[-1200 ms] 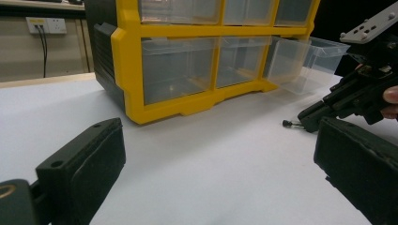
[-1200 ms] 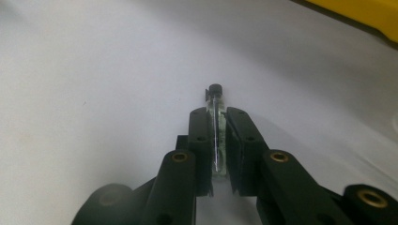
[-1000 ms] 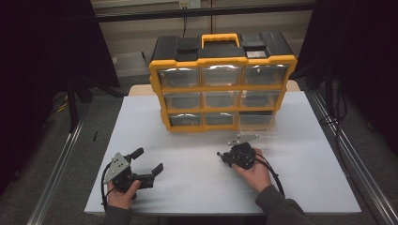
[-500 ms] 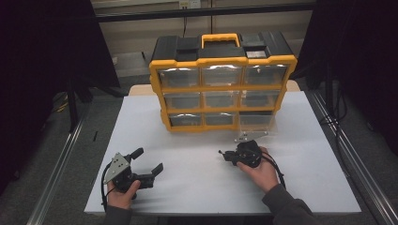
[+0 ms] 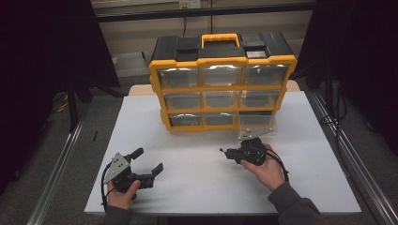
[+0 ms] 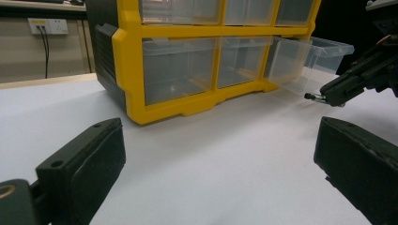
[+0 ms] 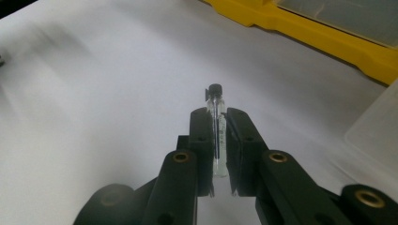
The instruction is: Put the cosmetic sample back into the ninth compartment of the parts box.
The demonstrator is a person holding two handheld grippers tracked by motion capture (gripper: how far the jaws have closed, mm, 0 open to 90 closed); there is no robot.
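Observation:
A yellow and black drawer organizer (image 5: pixel 220 86) stands at the back of the white table (image 5: pixel 197 187). Its bottom right clear drawer (image 5: pixel 256 124) is pulled out. My right gripper (image 5: pixel 225 153) hovers just in front of that drawer, shut on a small glass vial (image 7: pixel 216 105) with a black cap. The vial sticks out past the jaw tips. My left gripper (image 5: pixel 150 160) rests at the table's front left, open, with nothing between its pads (image 6: pixel 87 161). From the left gripper view the right gripper (image 6: pixel 349 84) and the vial's tip (image 6: pixel 312 97) appear beside the open drawer (image 6: pixel 309 58).
The organizer's other clear drawers (image 5: pixel 218 99) are pushed in. Bare white tabletop lies between the two grippers. Metal rails (image 5: pixel 349 159) run along both sides of the table, and the surroundings are dark.
My right gripper has shifted slightly to the right with the vial, staying near the open drawer. The left gripper has not moved.

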